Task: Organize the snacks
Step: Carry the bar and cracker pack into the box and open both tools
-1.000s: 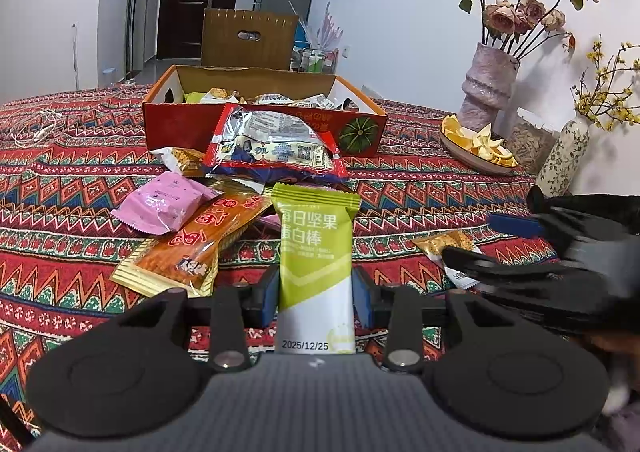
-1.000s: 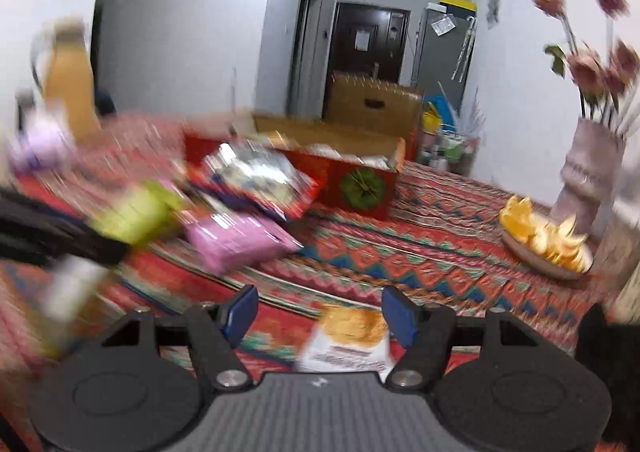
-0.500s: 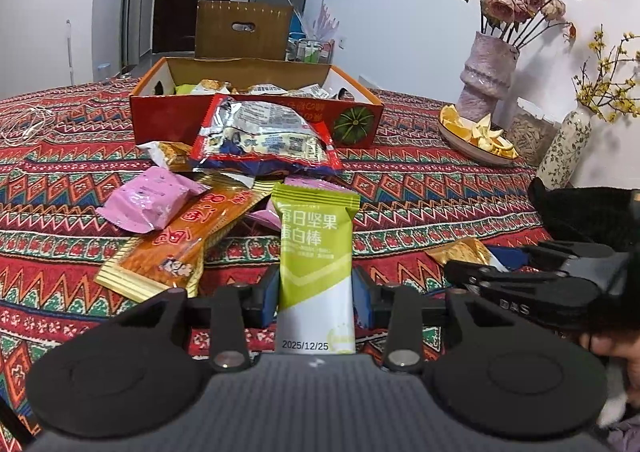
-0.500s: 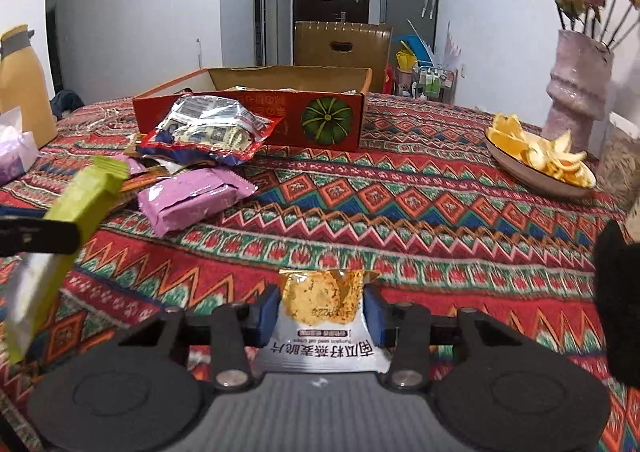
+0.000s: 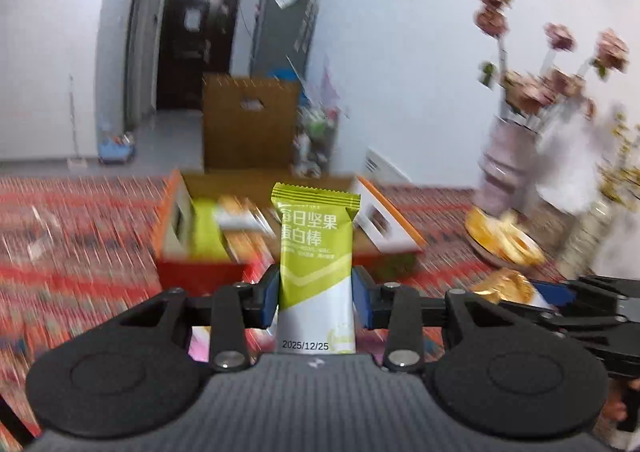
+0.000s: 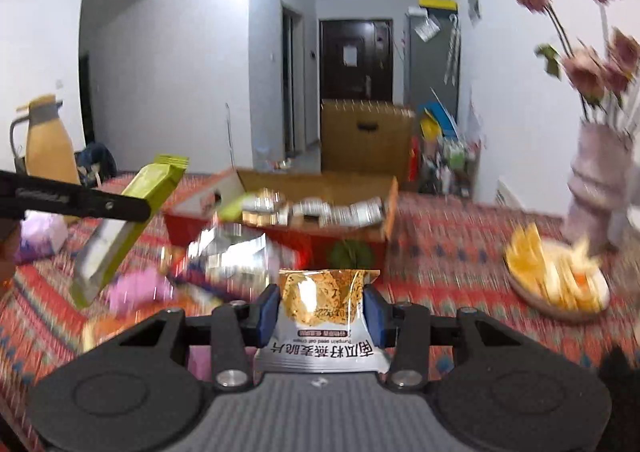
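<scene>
My left gripper (image 5: 316, 300) is shut on a green and white snack bar (image 5: 316, 252) and holds it upright above the table, in front of the open red cardboard box (image 5: 200, 264). My right gripper (image 6: 322, 310) is shut on a small white and gold oat crisp packet (image 6: 324, 312), lifted off the cloth. The box (image 6: 352, 244) also shows in the right wrist view, with several packets inside. The left gripper (image 6: 116, 208) with the green bar (image 6: 124, 228) shows at the left of the right wrist view. The right gripper (image 5: 532, 294) shows at the right of the left wrist view.
Loose snacks lie in front of the box: a silver bag (image 6: 228, 248) and a pink packet (image 6: 140, 288). A plate of orange peel (image 6: 556, 272) and a pink vase (image 6: 596, 192) with flowers stand at the right. A yellow jug (image 6: 48, 140) stands far left.
Both grippers have risen off the table and moved toward the box, each carrying its packet. The right gripper closed on the oat crisp packet and lifted it.
</scene>
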